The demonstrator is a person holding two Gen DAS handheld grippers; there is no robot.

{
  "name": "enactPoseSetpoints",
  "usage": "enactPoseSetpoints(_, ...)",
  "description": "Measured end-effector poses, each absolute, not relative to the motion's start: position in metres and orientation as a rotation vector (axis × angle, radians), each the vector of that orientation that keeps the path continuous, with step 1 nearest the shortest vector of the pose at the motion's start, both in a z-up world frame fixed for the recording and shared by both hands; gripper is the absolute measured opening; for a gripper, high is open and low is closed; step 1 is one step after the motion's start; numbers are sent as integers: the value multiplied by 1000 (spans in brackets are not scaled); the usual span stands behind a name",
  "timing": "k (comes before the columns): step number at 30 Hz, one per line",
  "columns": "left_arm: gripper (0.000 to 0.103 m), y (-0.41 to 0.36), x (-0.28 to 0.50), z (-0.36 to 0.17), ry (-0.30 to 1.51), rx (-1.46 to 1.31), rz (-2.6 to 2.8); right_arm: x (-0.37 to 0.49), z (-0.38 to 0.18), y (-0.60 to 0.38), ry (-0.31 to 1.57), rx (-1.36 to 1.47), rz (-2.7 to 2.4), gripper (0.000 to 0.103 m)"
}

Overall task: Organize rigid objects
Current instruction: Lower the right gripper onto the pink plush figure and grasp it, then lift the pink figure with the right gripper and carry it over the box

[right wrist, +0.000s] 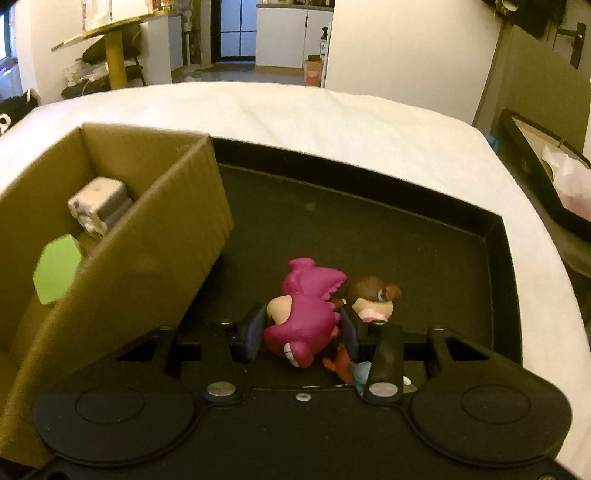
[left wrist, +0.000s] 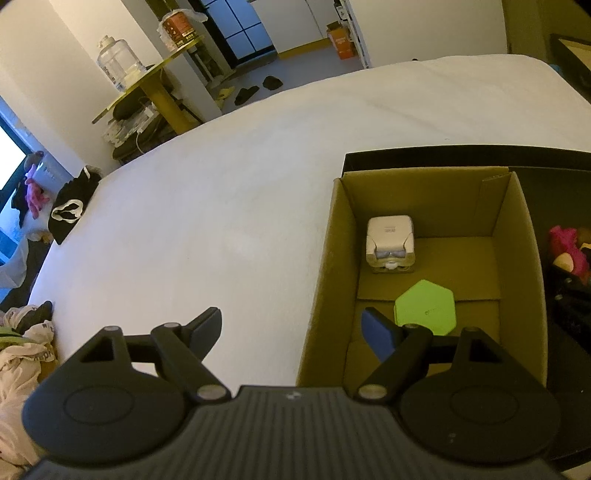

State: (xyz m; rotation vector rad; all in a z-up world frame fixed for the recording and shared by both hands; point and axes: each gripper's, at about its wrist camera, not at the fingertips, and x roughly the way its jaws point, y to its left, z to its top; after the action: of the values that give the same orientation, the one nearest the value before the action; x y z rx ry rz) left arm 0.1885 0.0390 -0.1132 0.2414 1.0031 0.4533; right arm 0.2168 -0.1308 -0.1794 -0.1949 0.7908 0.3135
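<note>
Two hand-held black two-finger grippers appear, one per wrist view. Nearest in the right wrist view, the right gripper (right wrist: 303, 338) has its blue-padded fingers (right wrist: 255, 332) closed against the sides of a magenta plastic dinosaur-like figurine (right wrist: 306, 314), grasping it low over the floor of a shallow black rectangular tray (right wrist: 495, 236). Touching the figurine on its right side is a small brown-haired doll figure with goggles (right wrist: 373, 295), partly hidden behind the right finger. Left of the tray floor stands an open brown corrugated cardboard box (right wrist: 147, 258), its near wall beside the figurine; inside it lie a flat lime-green hexagonal case (right wrist: 55, 273) and, farther back, a white blocky plastic device (right wrist: 99, 206). In the left wrist view, the left gripper (left wrist: 291, 332) hovers with its fingers spread wide and nothing between them: one finger over the white bedsheet (left wrist: 221, 184), the other above the box interior (left wrist: 509, 258), close to the green case (left wrist: 424, 308). Beyond that case the white device (left wrist: 391, 240) stands on the box floor near the far wall. Farther off, past the bed edge, a yellow round-topped table (left wrist: 155, 74) carries a clear plastic jug (left wrist: 118, 61) and a brown labelled canister (left wrist: 179, 29).
</note>
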Motion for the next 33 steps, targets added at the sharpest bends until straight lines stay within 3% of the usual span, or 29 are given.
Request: enactPoseSetpoints(33, 82, 62, 169, -104, 955, 165, 420, 207, -93, -150, 653, -40, 379, 43)
